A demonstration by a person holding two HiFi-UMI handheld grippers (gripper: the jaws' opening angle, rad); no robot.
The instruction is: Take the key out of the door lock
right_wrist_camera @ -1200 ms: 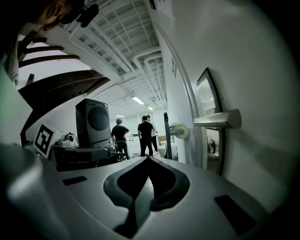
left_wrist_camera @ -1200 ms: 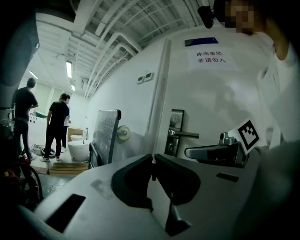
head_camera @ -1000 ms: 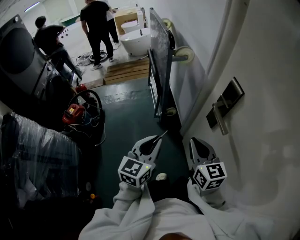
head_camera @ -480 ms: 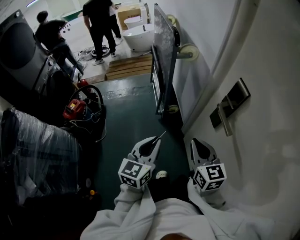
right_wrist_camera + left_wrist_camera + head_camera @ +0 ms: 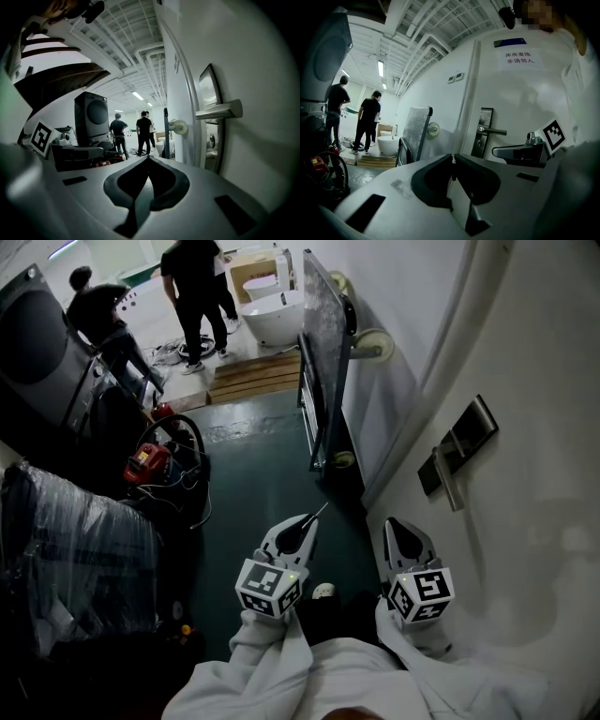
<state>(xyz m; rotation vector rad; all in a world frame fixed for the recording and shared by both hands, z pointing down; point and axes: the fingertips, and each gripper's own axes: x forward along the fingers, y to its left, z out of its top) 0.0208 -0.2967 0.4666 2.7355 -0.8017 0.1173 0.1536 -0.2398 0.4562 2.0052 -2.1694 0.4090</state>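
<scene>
In the head view my left gripper (image 5: 308, 520) is held low over the dark floor, away from the door, shut on a thin key (image 5: 321, 511) that sticks out past its tips. The left gripper view shows the key (image 5: 452, 162) as a sliver pinched between the closed jaws of the left gripper (image 5: 453, 158). My right gripper (image 5: 393, 525) hangs beside it, nearer the white door, and is shut and empty (image 5: 148, 160). The dark lock plate (image 5: 457, 452) with its metal lever handle (image 5: 451, 486) sits up on the door to the right. Its keyhole (image 5: 212, 139) lies below the handle (image 5: 219, 111).
A metal-plated trolley (image 5: 323, 352) with wheels leans on the wall ahead. Plastic-wrapped bulk (image 5: 75, 549), a red tool (image 5: 145, 463) and cables lie at the left. Two people (image 5: 192, 292) stand far back near a white tub (image 5: 272, 317) and a wooden pallet (image 5: 253, 381).
Both grippers stay almost where they were, the left still pinching the key. The head view shifted slightly and the people at the back moved a little.
</scene>
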